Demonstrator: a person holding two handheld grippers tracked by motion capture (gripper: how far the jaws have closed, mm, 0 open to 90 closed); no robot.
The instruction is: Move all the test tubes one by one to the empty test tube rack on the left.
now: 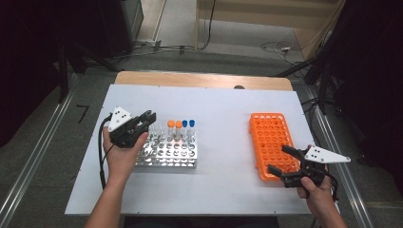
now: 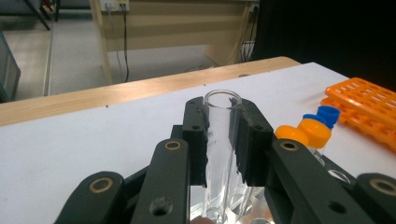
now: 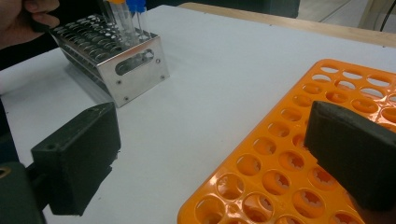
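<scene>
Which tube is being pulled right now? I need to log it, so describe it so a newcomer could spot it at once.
Find the metal rack on the left of the white table. Over its far left part the left gripper is shut on a clear tube. That tube is open-topped and uncapped, unlike the neighbouring tubes with orange caps and blue caps.
</scene>
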